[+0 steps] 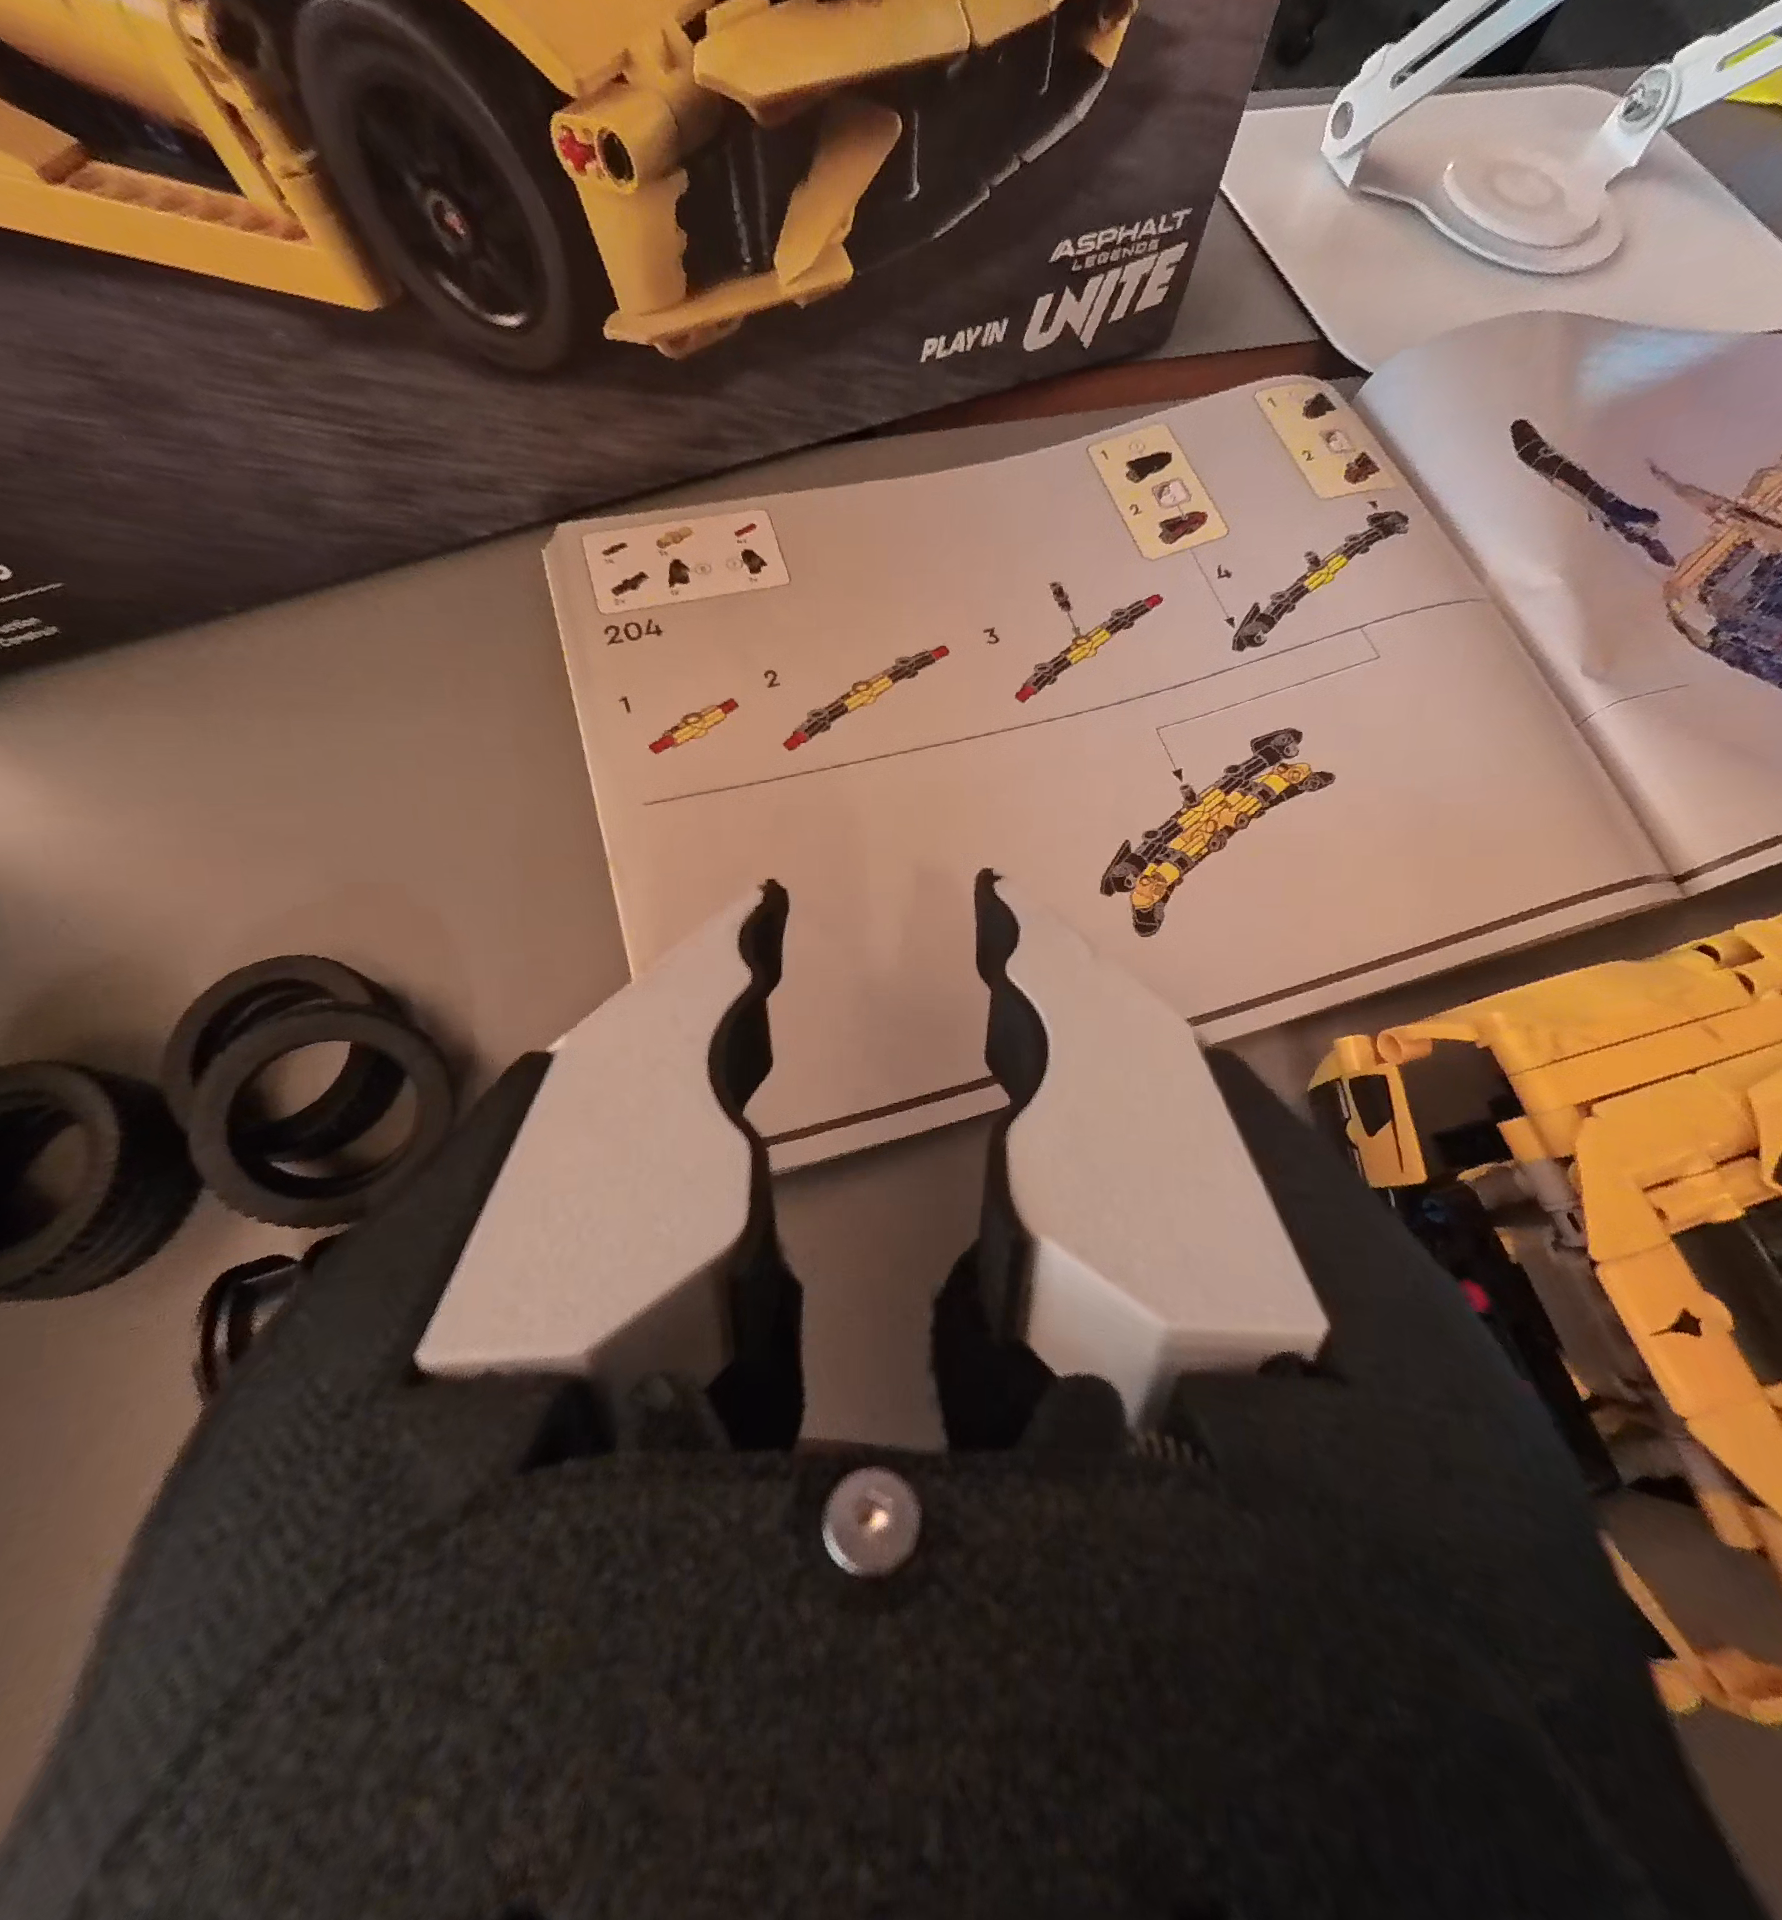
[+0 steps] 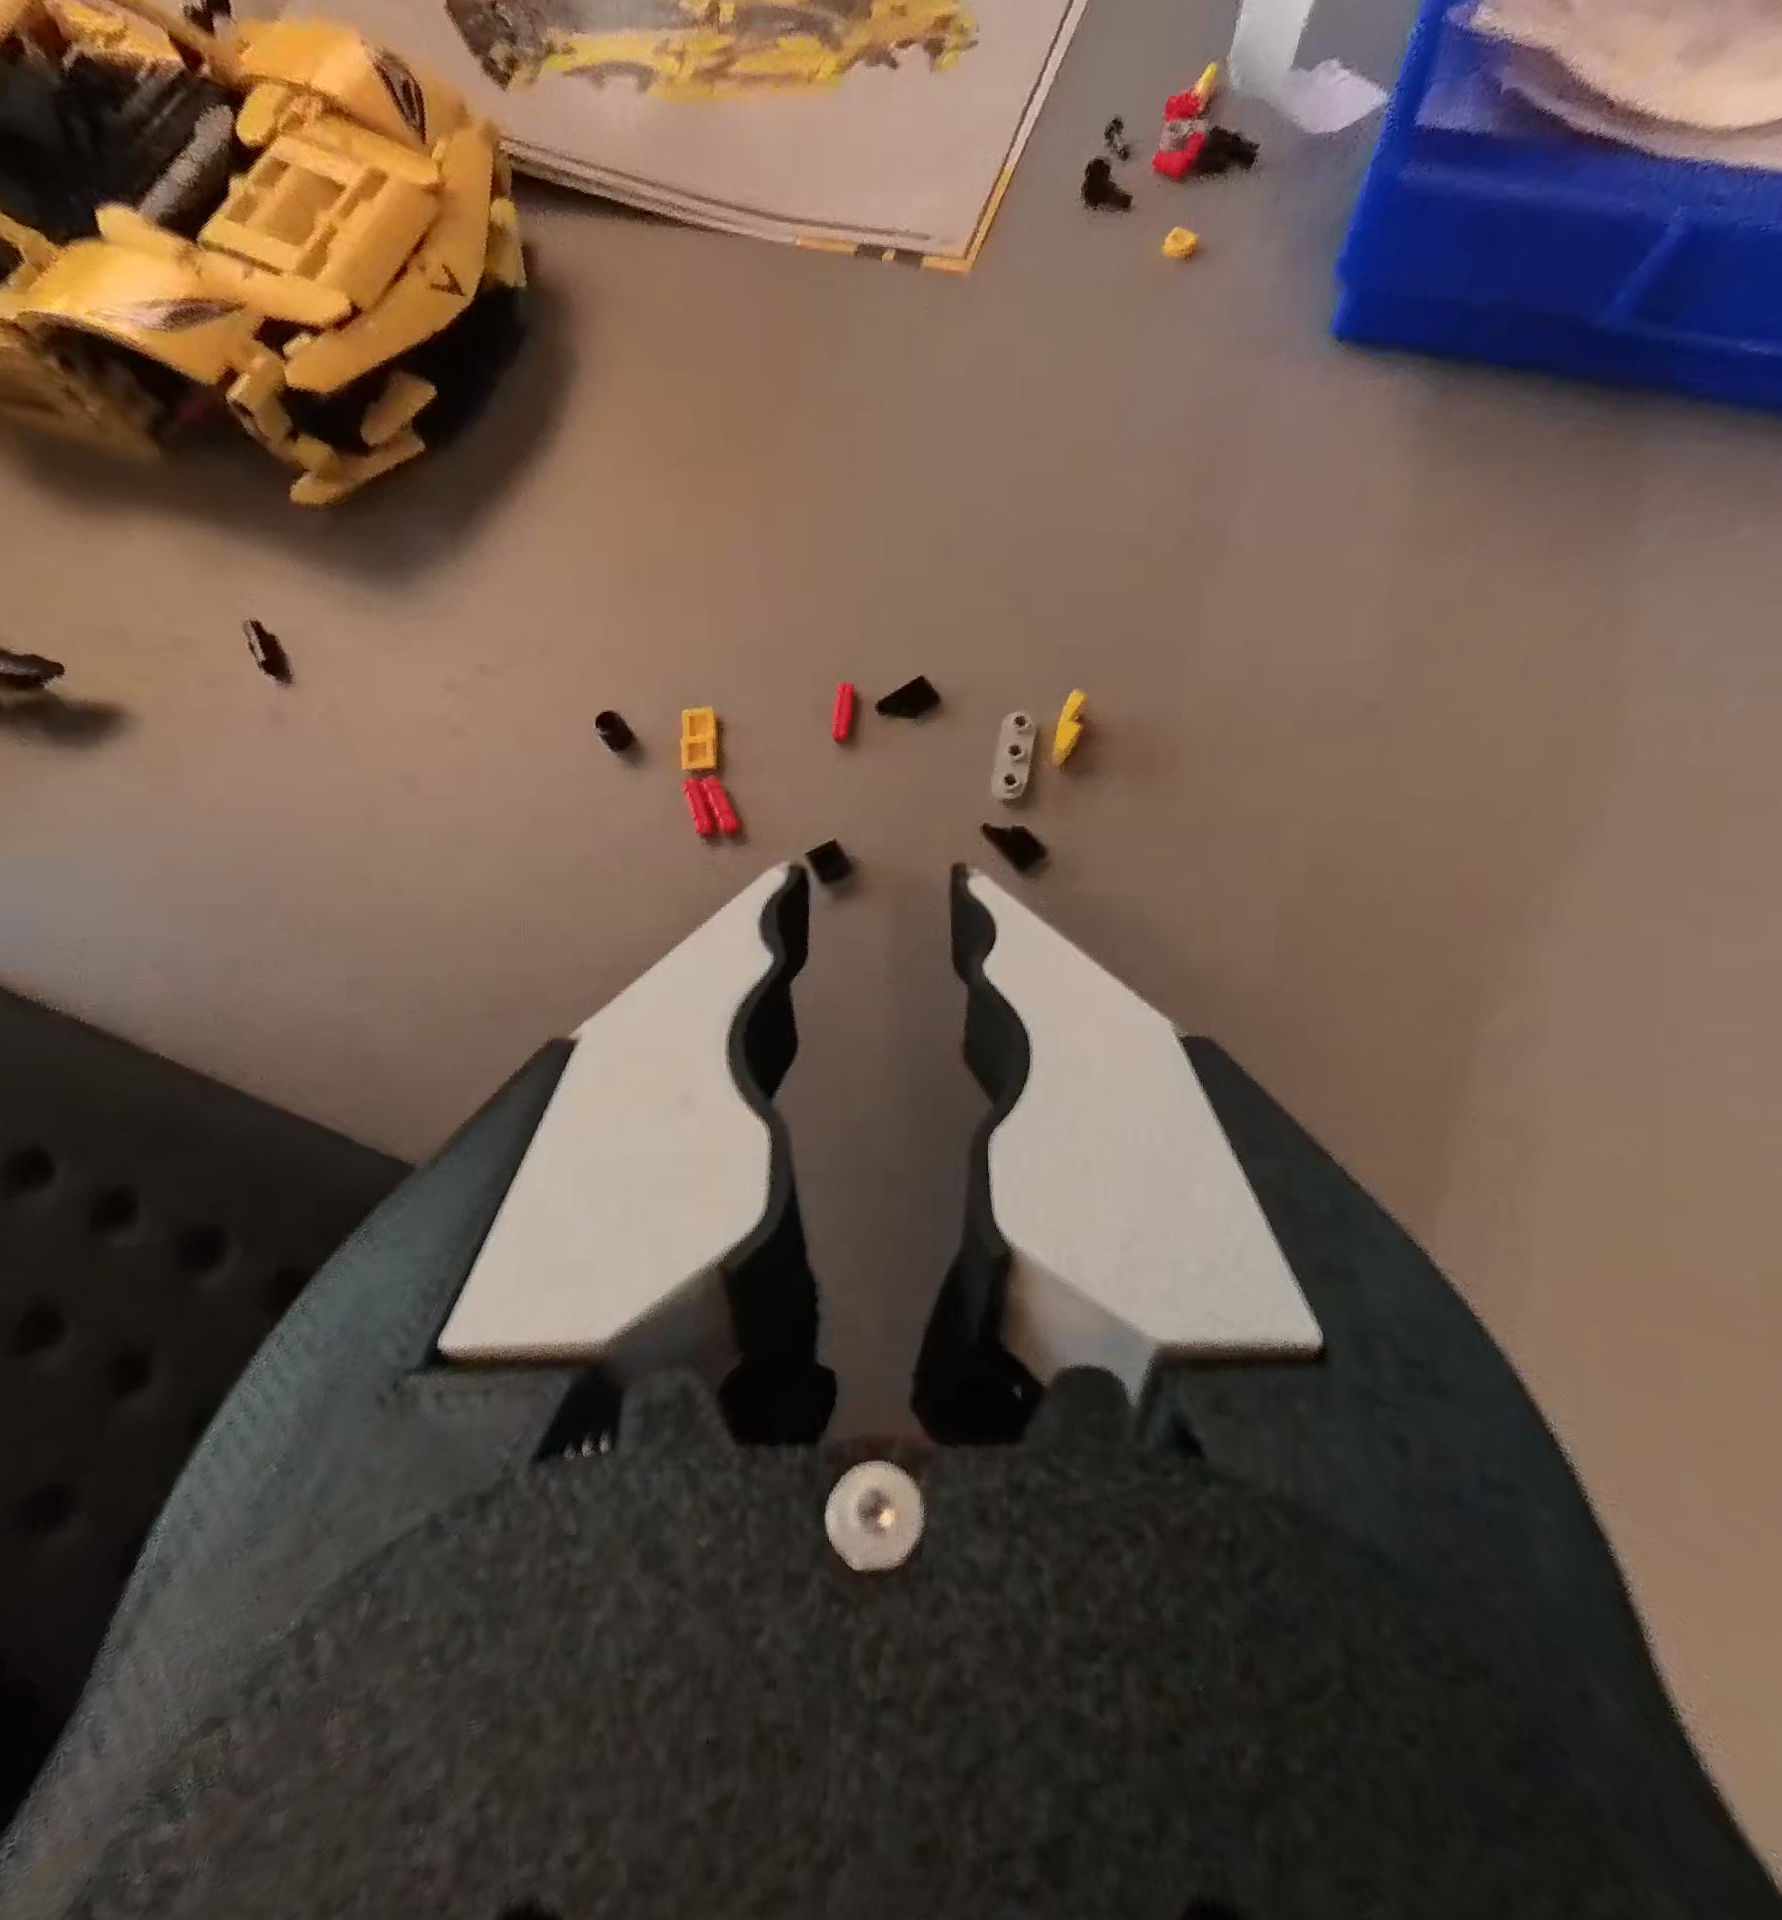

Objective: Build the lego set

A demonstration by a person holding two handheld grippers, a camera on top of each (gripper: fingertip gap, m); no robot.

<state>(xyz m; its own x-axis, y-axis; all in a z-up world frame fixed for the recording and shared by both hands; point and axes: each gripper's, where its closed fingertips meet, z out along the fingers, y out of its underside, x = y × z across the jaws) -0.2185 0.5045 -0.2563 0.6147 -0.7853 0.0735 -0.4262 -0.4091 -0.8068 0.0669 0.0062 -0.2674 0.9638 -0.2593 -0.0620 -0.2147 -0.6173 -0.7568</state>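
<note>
The half-built yellow lego car (image 1: 1635,1236) lies at the right of the left wrist view and at the upper left of the right wrist view (image 2: 243,249). The open instruction booklet (image 1: 1074,727) lies flat ahead of my left gripper (image 1: 879,883), which is open and empty above its lower page. My right gripper (image 2: 876,871) is open and empty, just short of several small loose pieces: a yellow frame piece (image 2: 700,739), two red pins (image 2: 710,807), a grey three-hole piece (image 2: 1014,756), and a small black piece (image 2: 829,861) right by its left fingertip.
The set's box (image 1: 451,312) stands behind the booklet. Black tyres (image 1: 305,1091) lie at the left. A white lamp base (image 1: 1531,208) sits at the back right. A blue bin (image 2: 1614,208) stands at the upper right, with more small pieces (image 2: 1178,135) beside it. A black perforated surface (image 2: 87,1247) is at the lower left. Across from one pair of fingers to the other is roughly 60 cm. To the small black piece (image 2: 829,861): right tips about 4 cm, left tips about 55 cm.
</note>
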